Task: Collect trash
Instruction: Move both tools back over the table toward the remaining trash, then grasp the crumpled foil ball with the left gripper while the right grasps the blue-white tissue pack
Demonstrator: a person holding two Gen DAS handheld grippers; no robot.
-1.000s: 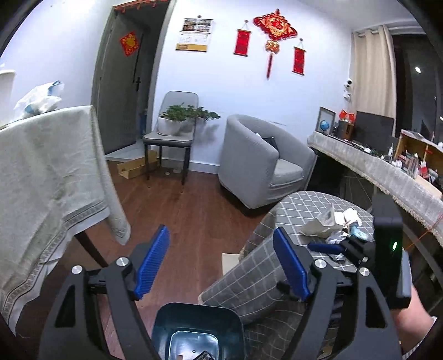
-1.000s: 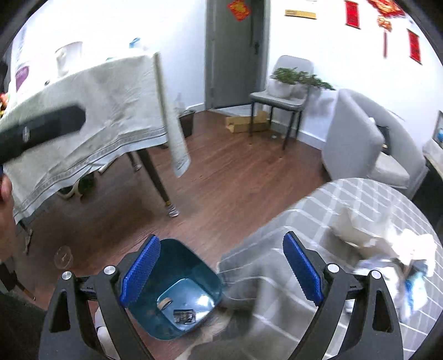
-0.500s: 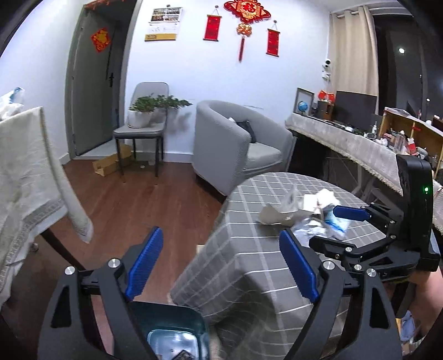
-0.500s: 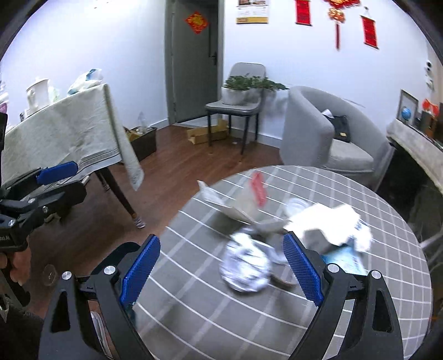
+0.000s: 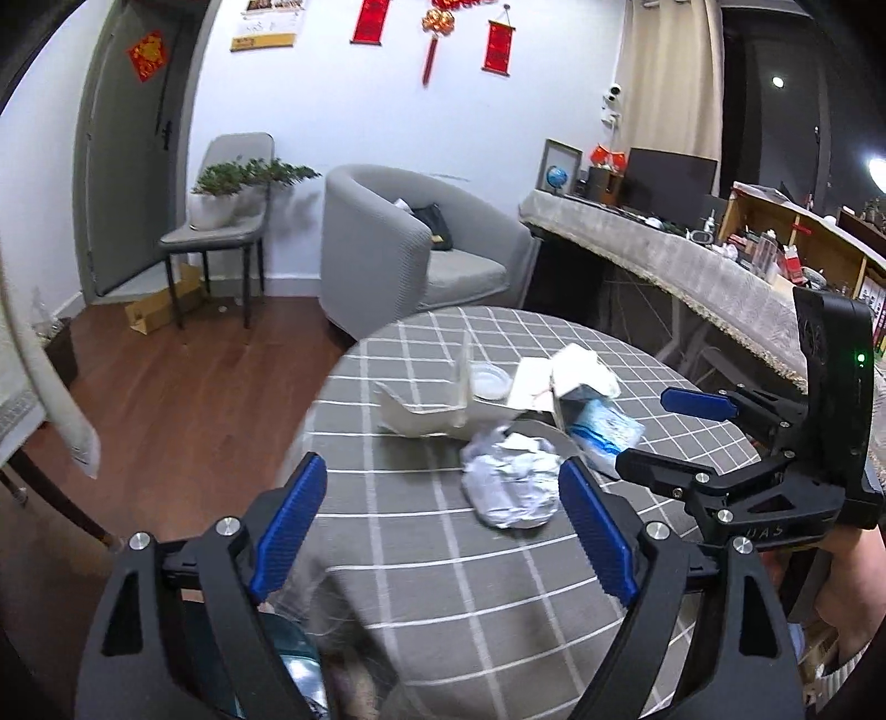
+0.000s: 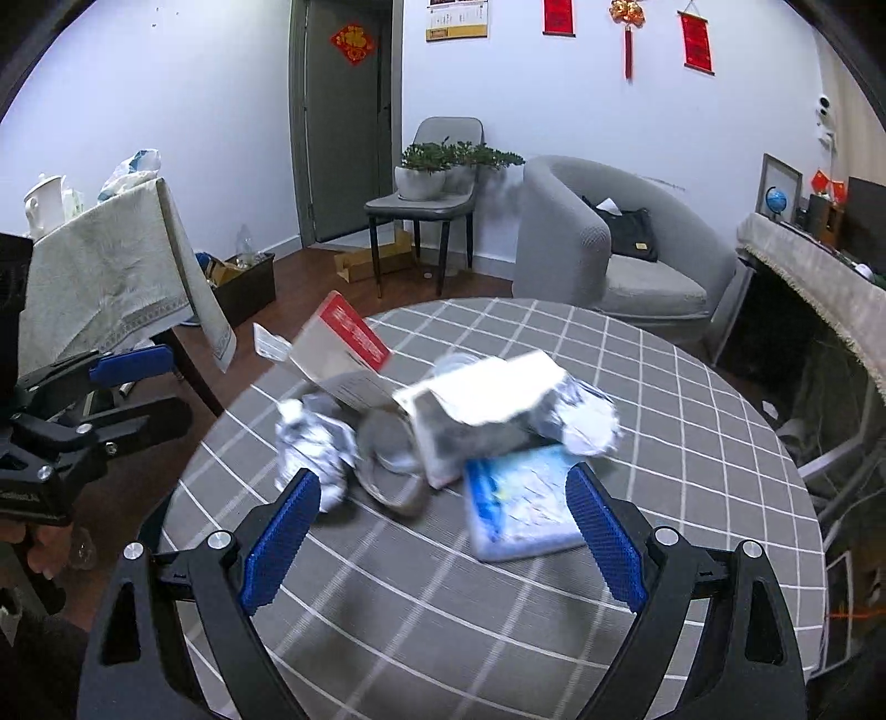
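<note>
Both grippers have swung from the bin to the desk [image 6: 692, 421]. The left gripper [image 5: 443, 526] and right gripper [image 6: 443, 531] have their jaws apart and empty. Approach step; next, I think, is closing on the crumpled wrapper [image 5: 512, 487] or blue packet [image 6: 523, 509].

Little can be read. The right claw [image 5: 670, 437] body, seen from the left wrist, bears raised letters that look like "UAS", partly hidden. The red diamond sign [image 6: 351, 42] on the door and the red wall scrolls [image 6: 559, 16] carry characters too small to make out. Print on the red-banded card [image 6: 346, 346] is blurred.
</note>
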